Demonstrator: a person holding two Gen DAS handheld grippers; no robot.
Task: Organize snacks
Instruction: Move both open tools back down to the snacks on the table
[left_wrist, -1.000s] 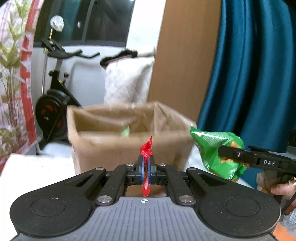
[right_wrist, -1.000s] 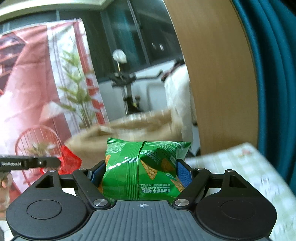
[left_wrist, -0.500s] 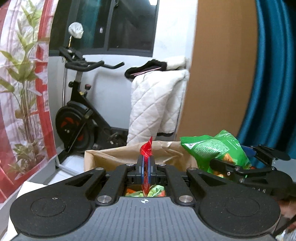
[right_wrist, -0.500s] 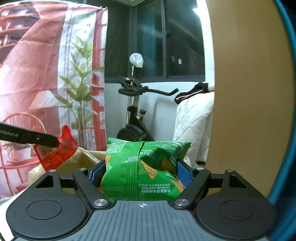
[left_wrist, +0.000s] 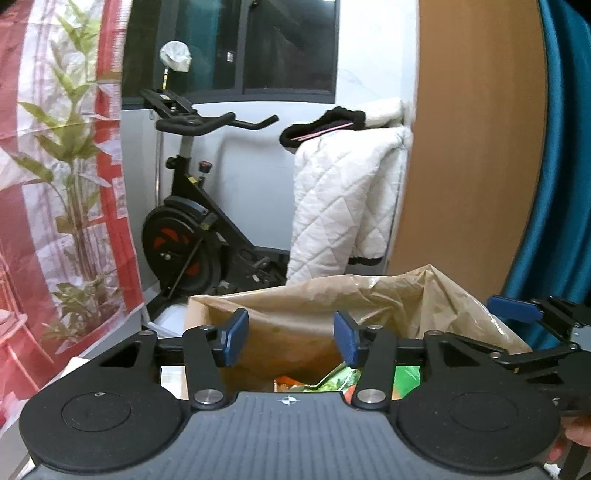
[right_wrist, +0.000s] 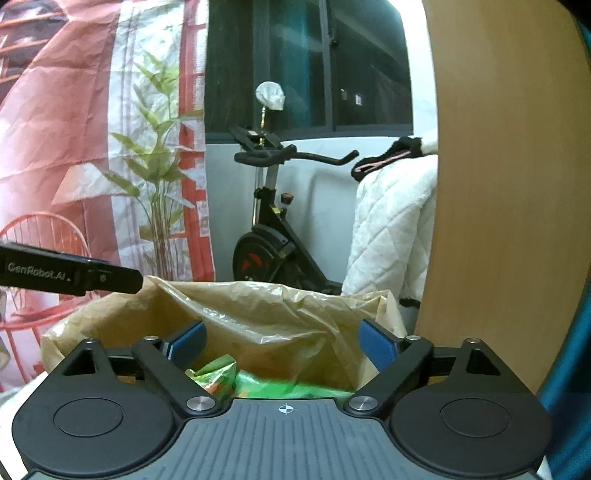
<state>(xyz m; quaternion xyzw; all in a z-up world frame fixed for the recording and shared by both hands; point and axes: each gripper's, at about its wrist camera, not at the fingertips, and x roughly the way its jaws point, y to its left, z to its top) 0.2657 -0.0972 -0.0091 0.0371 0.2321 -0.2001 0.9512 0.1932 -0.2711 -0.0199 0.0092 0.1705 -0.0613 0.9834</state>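
A brown paper bag (left_wrist: 369, 306) stands open in front of both grippers; it also shows in the right wrist view (right_wrist: 258, 314). Green snack packets (right_wrist: 280, 387) lie inside it, and green and orange packets (left_wrist: 332, 380) show in the left wrist view. My left gripper (left_wrist: 291, 336) is open and empty above the bag's mouth. My right gripper (right_wrist: 282, 343) is open and empty above the bag. The right gripper's fingers (left_wrist: 517, 312) show at the right edge of the left wrist view. The left gripper's body (right_wrist: 70, 275) shows at the left of the right wrist view.
An exercise bike (left_wrist: 192, 236) stands behind the bag, a white quilted blanket (left_wrist: 343, 206) hangs beside it. A wooden panel (left_wrist: 469, 147) and a teal curtain (left_wrist: 565, 166) are on the right. A red and white printed backdrop (left_wrist: 55, 184) is on the left.
Both grippers have opened above the bag. The red packet has left the left gripper and the green packet has left the right gripper; green packets now lie inside the bag.
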